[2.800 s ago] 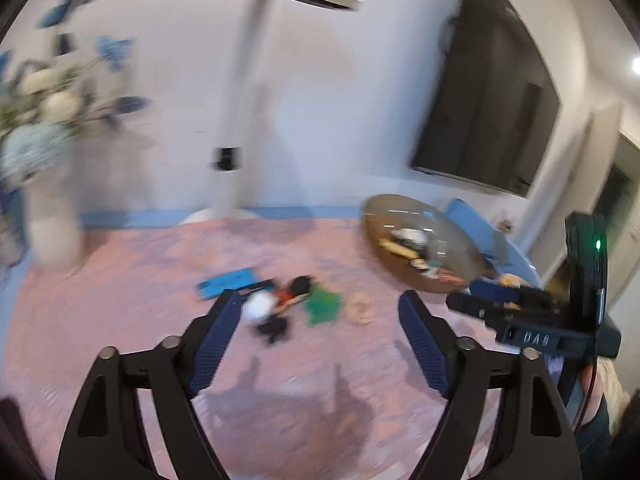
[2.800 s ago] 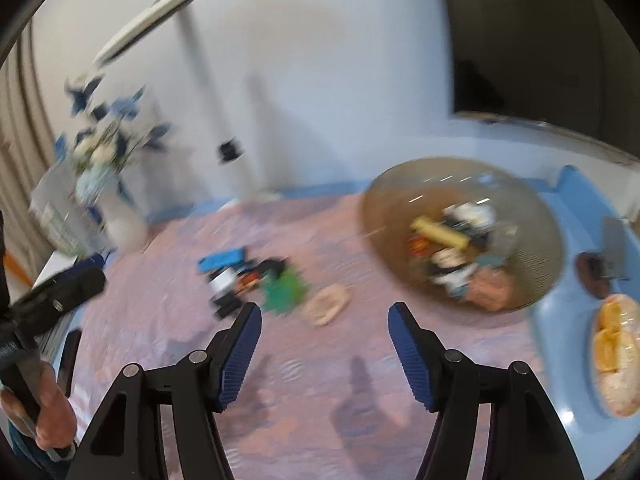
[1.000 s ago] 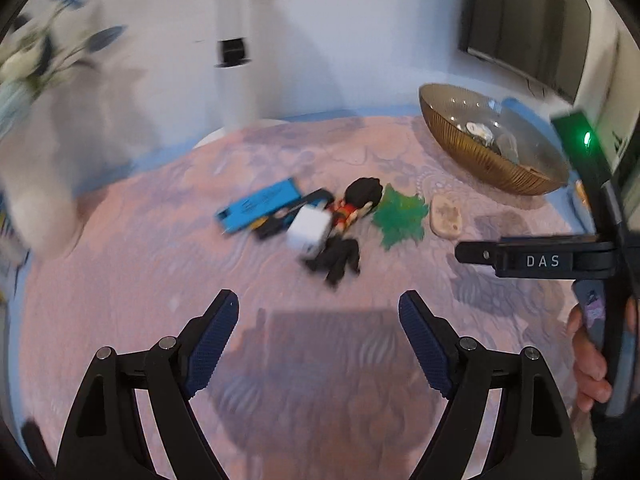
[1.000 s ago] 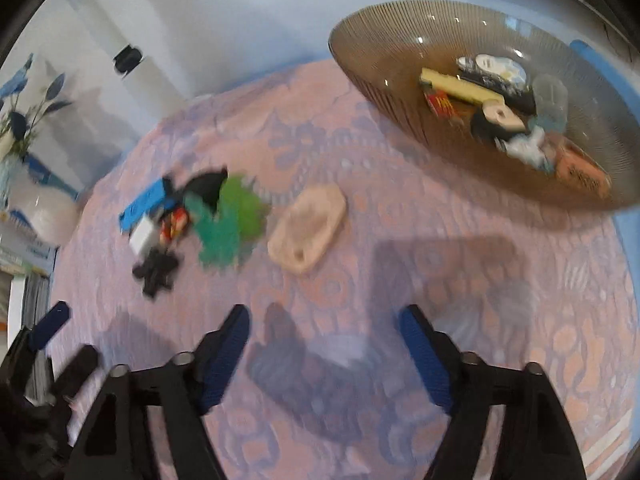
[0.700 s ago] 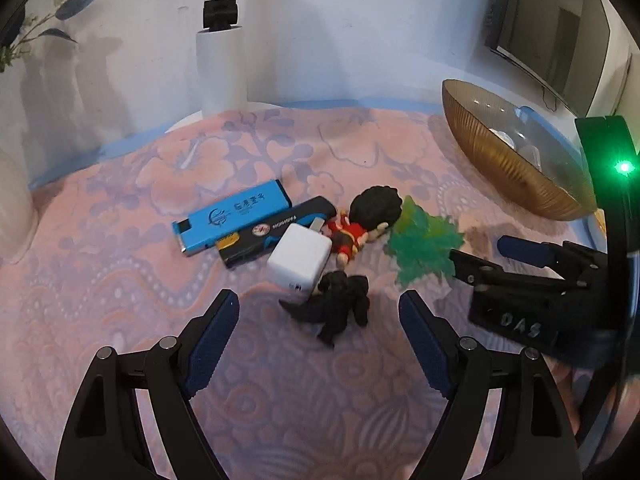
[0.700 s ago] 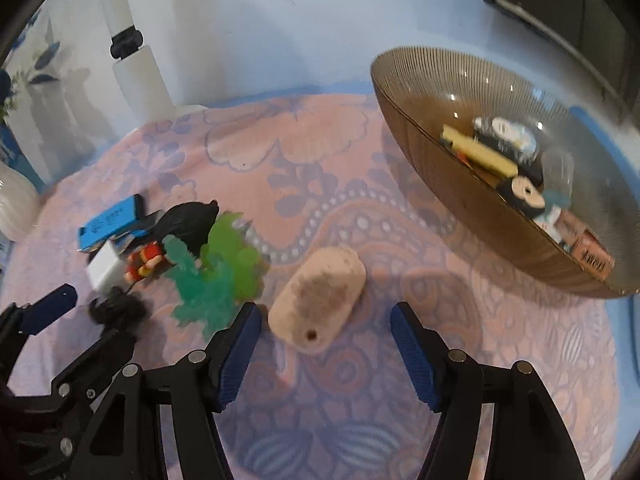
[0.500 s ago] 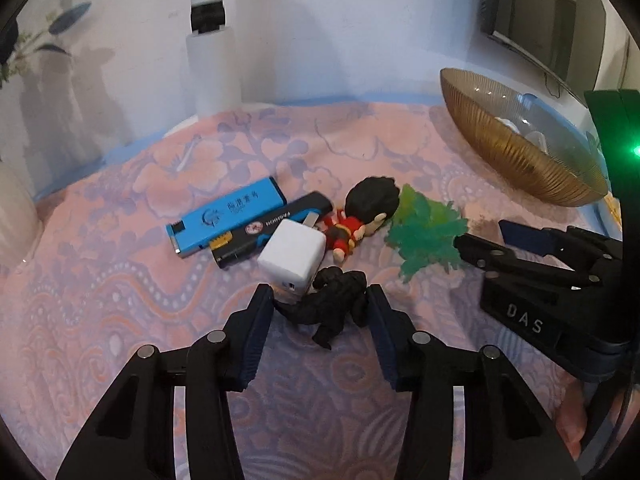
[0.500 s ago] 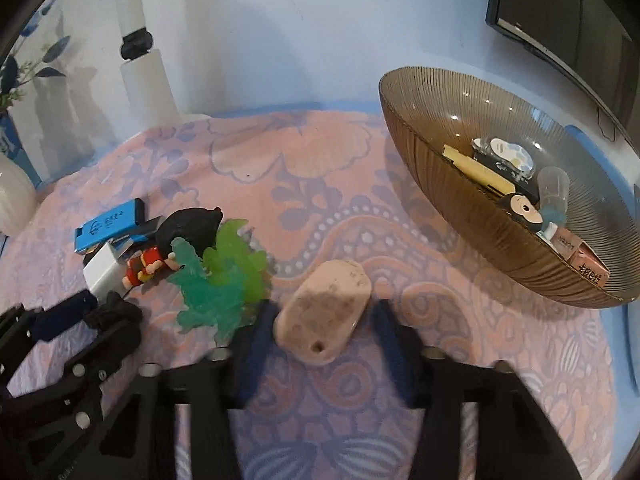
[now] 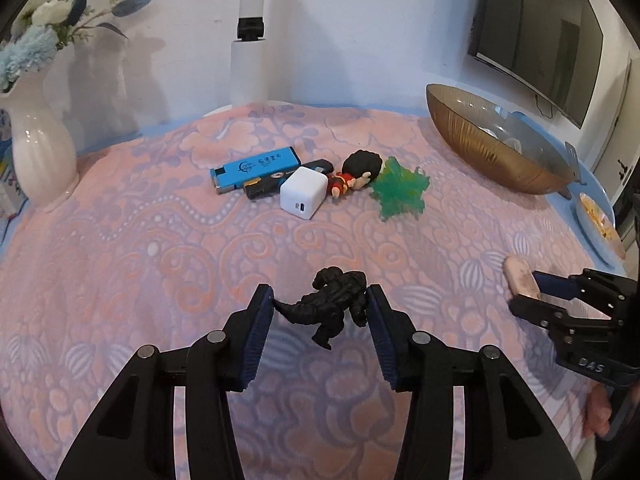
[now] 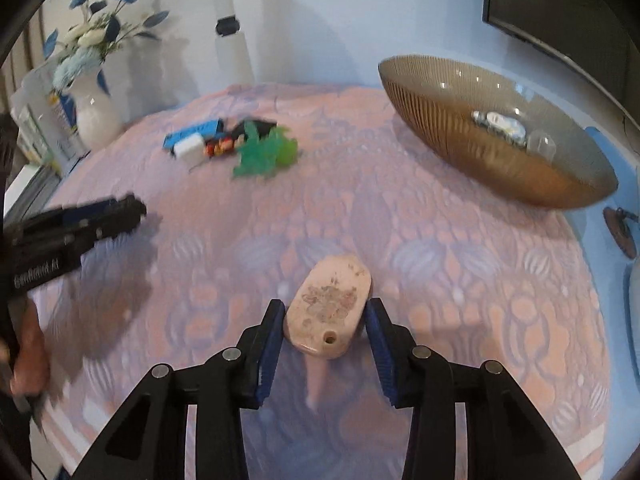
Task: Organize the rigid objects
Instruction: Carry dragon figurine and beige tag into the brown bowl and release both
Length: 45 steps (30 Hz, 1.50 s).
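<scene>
Currently my left gripper clamps the dinosaur, right gripper the tag — bowl partly filled, five items remain loose

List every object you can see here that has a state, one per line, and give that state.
Left claw: shut on the black dinosaur, off the cloth.
Right claw: shut on the pink stone, off the cloth.
Bowl: upright, holding small items.
White charger: lying on the cloth.
Blue stick: lying flat.
Doll: lying down.
Green plant: on the cloth.
Vase: upright, with flowers.
</scene>
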Each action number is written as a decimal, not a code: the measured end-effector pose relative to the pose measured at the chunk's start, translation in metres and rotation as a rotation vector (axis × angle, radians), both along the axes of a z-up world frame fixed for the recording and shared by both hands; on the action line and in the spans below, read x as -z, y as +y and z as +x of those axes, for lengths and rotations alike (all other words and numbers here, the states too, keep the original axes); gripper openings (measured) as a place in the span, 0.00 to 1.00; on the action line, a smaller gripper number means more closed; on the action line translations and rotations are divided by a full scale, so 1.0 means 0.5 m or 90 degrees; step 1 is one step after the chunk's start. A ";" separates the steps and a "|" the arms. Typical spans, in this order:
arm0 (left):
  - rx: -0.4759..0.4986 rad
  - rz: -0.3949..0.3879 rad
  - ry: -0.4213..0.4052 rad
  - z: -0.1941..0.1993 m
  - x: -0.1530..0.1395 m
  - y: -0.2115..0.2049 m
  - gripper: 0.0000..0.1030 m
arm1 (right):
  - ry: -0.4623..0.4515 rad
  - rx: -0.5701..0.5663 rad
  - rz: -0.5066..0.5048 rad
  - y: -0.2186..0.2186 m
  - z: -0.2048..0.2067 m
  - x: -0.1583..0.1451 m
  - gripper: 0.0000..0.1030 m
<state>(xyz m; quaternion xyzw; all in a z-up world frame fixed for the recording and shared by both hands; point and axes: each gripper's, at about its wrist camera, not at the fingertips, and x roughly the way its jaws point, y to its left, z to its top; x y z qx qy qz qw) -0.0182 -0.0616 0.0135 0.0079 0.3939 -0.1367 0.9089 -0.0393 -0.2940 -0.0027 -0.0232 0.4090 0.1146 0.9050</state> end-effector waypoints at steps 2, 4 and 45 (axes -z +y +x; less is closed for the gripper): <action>0.001 0.005 -0.004 -0.006 0.001 -0.001 0.43 | 0.006 -0.016 -0.013 -0.004 -0.015 0.001 0.51; 0.000 0.004 0.004 -0.007 0.004 0.000 0.43 | 0.022 -0.013 -0.036 -0.003 -0.027 -0.002 0.53; 0.099 -0.045 -0.096 0.062 -0.231 -0.203 0.43 | -0.106 0.136 0.158 -0.265 -0.028 -0.252 0.33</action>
